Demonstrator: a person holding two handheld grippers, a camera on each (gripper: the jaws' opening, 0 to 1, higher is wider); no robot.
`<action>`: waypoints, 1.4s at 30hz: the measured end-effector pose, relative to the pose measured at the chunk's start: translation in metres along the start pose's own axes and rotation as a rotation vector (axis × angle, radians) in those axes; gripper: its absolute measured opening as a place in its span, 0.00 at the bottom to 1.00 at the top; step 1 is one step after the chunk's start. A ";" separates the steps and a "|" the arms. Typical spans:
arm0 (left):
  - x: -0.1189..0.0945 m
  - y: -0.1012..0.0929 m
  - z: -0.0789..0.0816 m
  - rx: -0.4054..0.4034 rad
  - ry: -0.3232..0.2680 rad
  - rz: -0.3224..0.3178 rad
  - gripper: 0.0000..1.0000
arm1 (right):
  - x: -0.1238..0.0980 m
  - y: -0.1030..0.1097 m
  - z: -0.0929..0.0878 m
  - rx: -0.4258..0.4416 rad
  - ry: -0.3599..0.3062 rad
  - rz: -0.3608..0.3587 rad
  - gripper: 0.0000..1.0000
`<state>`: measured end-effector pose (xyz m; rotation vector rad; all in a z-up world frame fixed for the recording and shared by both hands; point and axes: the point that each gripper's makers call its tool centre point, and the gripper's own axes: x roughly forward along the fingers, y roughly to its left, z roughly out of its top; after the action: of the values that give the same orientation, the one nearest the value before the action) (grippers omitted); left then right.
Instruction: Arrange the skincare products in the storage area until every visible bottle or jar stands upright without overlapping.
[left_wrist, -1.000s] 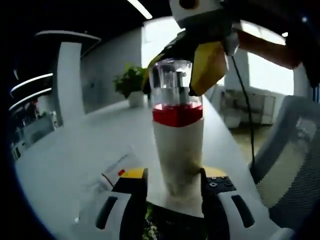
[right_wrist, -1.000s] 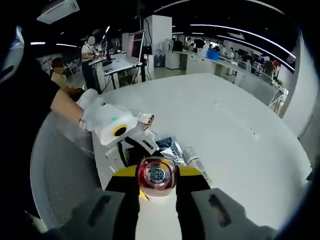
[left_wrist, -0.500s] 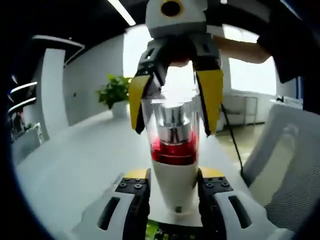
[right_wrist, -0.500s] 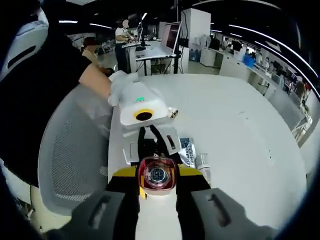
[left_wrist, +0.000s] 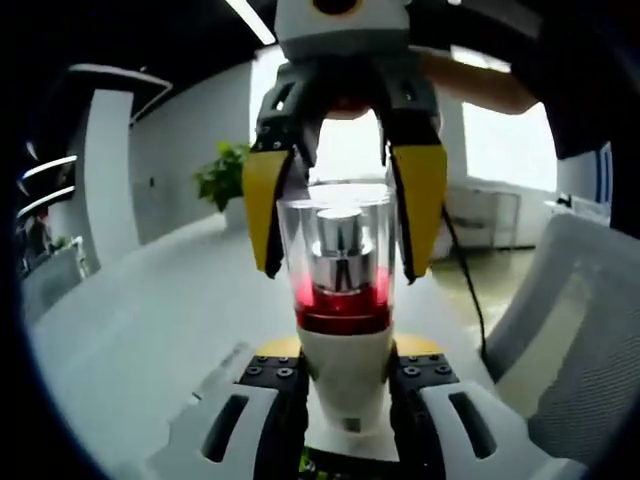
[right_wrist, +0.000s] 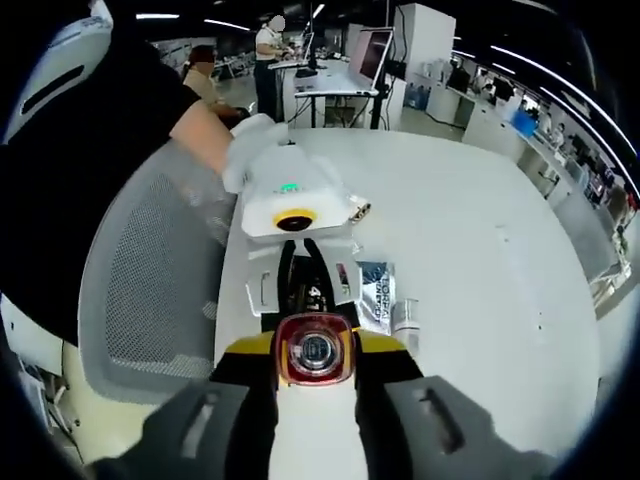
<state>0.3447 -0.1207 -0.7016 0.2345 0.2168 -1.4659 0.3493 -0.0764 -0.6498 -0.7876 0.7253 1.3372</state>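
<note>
Right now both grippers have hold of one pump bottle (left_wrist: 343, 300), a white-bodied bottle with a red band and a clear cap over a silver pump head. In the left gripper view, the left gripper (left_wrist: 345, 395) pinches the white lower body between its jaws, which are closed in tight against the bottle's sides. From the far side the right gripper (left_wrist: 345, 215) comes in, its yellow fingertips (left_wrist: 420, 205) flanking the clear cap on the left and right; whether they press the cap or stand a hair off it is hard to tell from this view.

In the right gripper view, the bottle is seen end-on, the red ring and clear cap sitting between the right gripper's (right_wrist: 315, 352) yellow pads, which look to be closed against it. Just beyond it is the left gripper (right_wrist: 300, 260), held by a person's gloved hand (right_wrist: 250, 150).

Near the bottle, on the white table (right_wrist: 480, 260), lie a flat printed sachet (right_wrist: 378, 290) and, touching its right side, a small lying tube (right_wrist: 405, 320). A grey mesh chair (right_wrist: 150, 290) stands at the left edge of the table. In the left gripper view, a potted plant (left_wrist: 222, 180) sits far across the table.
</note>
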 end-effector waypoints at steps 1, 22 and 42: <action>0.000 0.000 0.000 -0.003 -0.003 0.005 0.26 | 0.000 0.001 -0.001 -0.008 0.030 0.003 0.29; -0.016 0.006 -0.006 -0.034 -0.006 0.057 0.26 | 0.010 0.008 0.009 -0.254 0.396 0.112 0.28; -0.051 -0.011 -0.057 0.127 0.239 0.060 0.35 | 0.012 0.012 0.012 -0.260 0.439 0.127 0.29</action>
<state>0.3290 -0.0564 -0.7417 0.5165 0.3077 -1.3928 0.3389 -0.0584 -0.6541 -1.2862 0.9679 1.4054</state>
